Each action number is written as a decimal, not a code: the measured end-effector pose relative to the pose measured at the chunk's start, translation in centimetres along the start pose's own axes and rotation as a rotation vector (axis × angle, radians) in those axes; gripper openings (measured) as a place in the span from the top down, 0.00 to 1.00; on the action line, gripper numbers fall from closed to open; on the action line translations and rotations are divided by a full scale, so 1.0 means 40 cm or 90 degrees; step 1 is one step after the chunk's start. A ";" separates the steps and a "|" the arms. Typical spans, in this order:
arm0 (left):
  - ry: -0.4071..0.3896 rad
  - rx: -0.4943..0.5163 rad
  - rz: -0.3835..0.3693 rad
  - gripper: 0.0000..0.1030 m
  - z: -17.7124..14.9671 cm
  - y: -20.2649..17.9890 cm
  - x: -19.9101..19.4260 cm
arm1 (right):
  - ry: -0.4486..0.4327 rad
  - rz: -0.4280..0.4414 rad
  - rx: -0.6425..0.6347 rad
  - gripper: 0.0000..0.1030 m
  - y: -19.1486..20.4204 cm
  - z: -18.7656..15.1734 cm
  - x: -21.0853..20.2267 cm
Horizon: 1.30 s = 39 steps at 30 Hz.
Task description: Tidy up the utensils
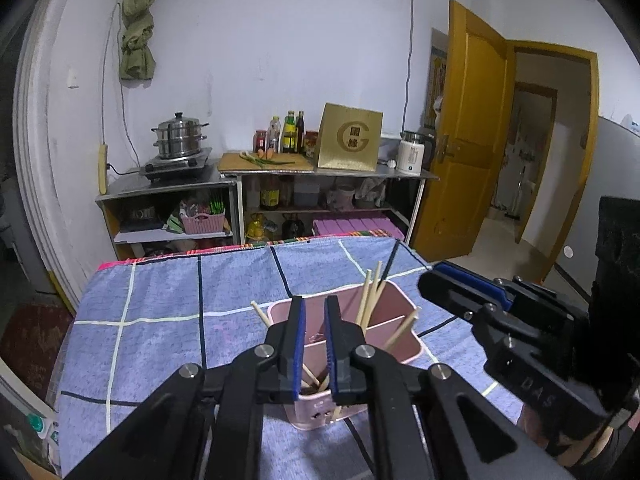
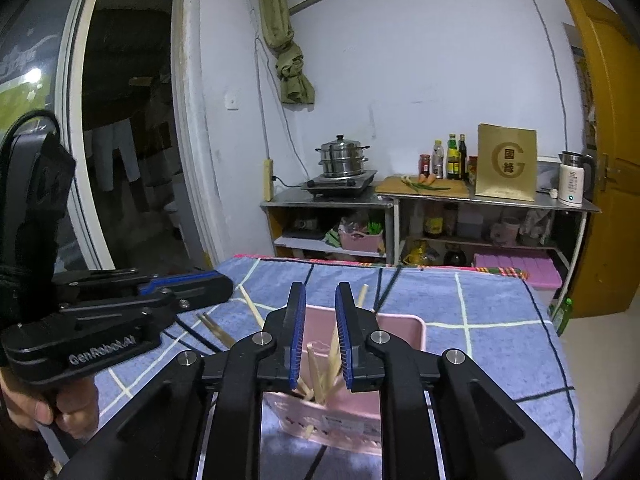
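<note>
A pink holder [image 1: 384,320] with a divider down its middle stands on the blue checked cloth [image 1: 160,312], near the middle of the table, and most of the chopsticks [image 1: 370,300] already stand or lean inside it. In the left wrist view several sticks rise from the far compartment and more lean in the near one. In the right wrist view at least two chopsticks [image 2: 218,330] lie flat on the cloth, left of the holder, and another stick [image 2: 252,306] slants just beside its left wall; whether that one rests inside or outside I cannot tell. So the sorting looks well along, with a few loose sticks left to gather.

The left gripper [image 1: 315,340] hangs over the near end of the holder with its jaws a narrow way apart and nothing pinched between the blue pads; the sticks seen in the gap stand lower, in the holder. The right gripper [image 2: 320,336] sits over the holder too, its jaws slightly apart, the pads pressing on nothing. Both look empty, so I judge a load has gone in.

Writing: the side of the left gripper reads "GenRobot.AI" in the right wrist view, and the right gripper shows "DAS" in the left wrist view. The gold box [image 2: 506,162] on the far counter carries a large "G" around two Chinese characters. The bottle labels beside it are too small to read.
</note>
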<state>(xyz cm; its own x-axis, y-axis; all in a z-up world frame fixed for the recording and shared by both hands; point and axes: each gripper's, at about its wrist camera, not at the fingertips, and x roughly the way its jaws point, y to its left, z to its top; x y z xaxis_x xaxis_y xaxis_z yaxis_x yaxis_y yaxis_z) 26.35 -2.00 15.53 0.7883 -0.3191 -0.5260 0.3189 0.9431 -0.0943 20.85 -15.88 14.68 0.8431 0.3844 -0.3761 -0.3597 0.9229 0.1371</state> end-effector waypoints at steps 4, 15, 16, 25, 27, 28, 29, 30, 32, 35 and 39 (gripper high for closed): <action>-0.024 -0.002 0.010 0.82 -0.031 -0.012 -0.069 | -0.001 -0.005 0.003 0.79 0.000 -0.020 -0.058; -0.046 -0.005 0.014 0.69 -0.197 -0.063 -0.202 | 0.010 -0.045 0.005 0.63 0.035 -0.137 -0.200; -0.046 -0.004 0.015 0.68 -0.213 -0.068 -0.209 | 0.013 -0.051 0.005 0.62 0.042 -0.155 -0.214; -0.028 -0.033 0.033 0.67 -0.402 -0.102 -0.268 | 0.029 -0.084 -0.011 0.62 0.088 -0.272 -0.298; -0.026 -0.042 0.039 0.67 -0.429 -0.101 -0.276 | 0.030 -0.090 -0.010 0.62 0.095 -0.294 -0.314; -0.024 -0.046 0.044 0.67 -0.445 -0.101 -0.282 | 0.033 -0.090 -0.010 0.62 0.100 -0.307 -0.322; -0.023 -0.046 0.048 0.67 -0.457 -0.100 -0.287 | 0.036 -0.091 -0.011 0.62 0.104 -0.316 -0.327; -0.023 -0.046 0.052 0.67 -0.468 -0.104 -0.294 | 0.038 -0.092 -0.014 0.62 0.109 -0.322 -0.333; -0.027 -0.042 0.061 0.67 -0.477 -0.110 -0.306 | 0.039 -0.094 -0.019 0.62 0.119 -0.339 -0.345; -0.036 -0.035 0.067 0.67 -0.499 -0.121 -0.334 | 0.038 -0.095 -0.012 0.62 0.125 -0.361 -0.368; -0.042 -0.014 0.073 0.67 -0.530 -0.151 -0.362 | 0.032 -0.099 -0.005 0.62 0.128 -0.386 -0.395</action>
<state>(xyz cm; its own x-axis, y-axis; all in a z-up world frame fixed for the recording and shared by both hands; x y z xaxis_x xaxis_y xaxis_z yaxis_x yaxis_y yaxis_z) 1.84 -1.11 5.82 0.8524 -0.2140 -0.4771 0.2136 0.9753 -0.0557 -0.48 -17.52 7.16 0.8676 0.2352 -0.4382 -0.2295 0.9710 0.0669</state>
